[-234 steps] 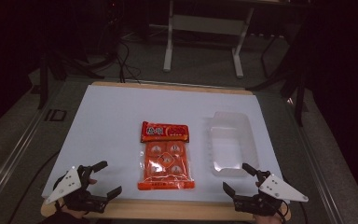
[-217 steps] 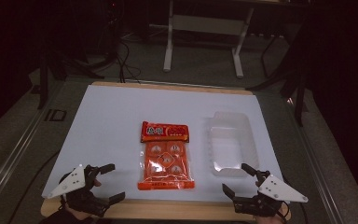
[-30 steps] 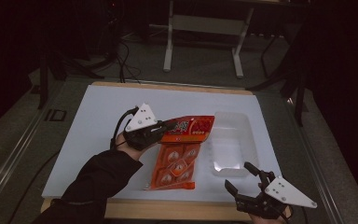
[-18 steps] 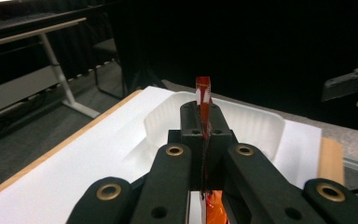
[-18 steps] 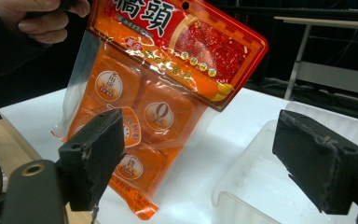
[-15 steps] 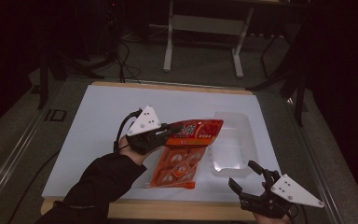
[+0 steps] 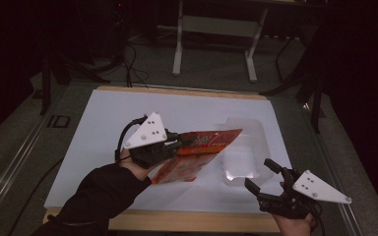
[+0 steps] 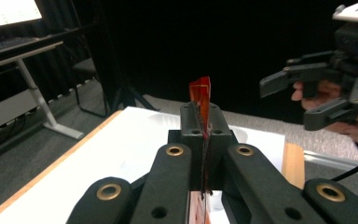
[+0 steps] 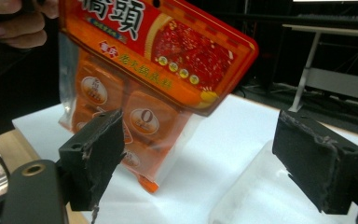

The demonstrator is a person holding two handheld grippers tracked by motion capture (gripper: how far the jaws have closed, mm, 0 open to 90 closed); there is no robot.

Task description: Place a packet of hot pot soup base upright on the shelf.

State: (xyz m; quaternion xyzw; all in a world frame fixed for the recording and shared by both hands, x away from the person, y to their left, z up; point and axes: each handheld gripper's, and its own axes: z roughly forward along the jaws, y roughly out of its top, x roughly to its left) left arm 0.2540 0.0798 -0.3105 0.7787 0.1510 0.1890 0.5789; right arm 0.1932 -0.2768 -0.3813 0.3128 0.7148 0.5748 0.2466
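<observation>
An orange-and-red snack packet (image 7: 197, 152), a clear plastic tray (image 7: 243, 157), a white table (image 7: 103, 123).

You're working in a dark lab or studio: black curtains behind, a white sheet-covered wooden worktop (image 7: 128, 113), grey carpet, a white-legged metal desk (image 7: 211, 29) and trailing floor cables (image 7: 130, 64).

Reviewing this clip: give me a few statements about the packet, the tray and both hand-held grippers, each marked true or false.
1. The left hand-held gripper is shut on the orange snack packet. True.
2. The packet lies flat on the table. False: it is raised, tilted above the white table.
3. The right hand-held gripper is open and holds nothing. True.
4. The clear plastic tray is held by the right gripper. False: it rests on the table, untouched.
</observation>
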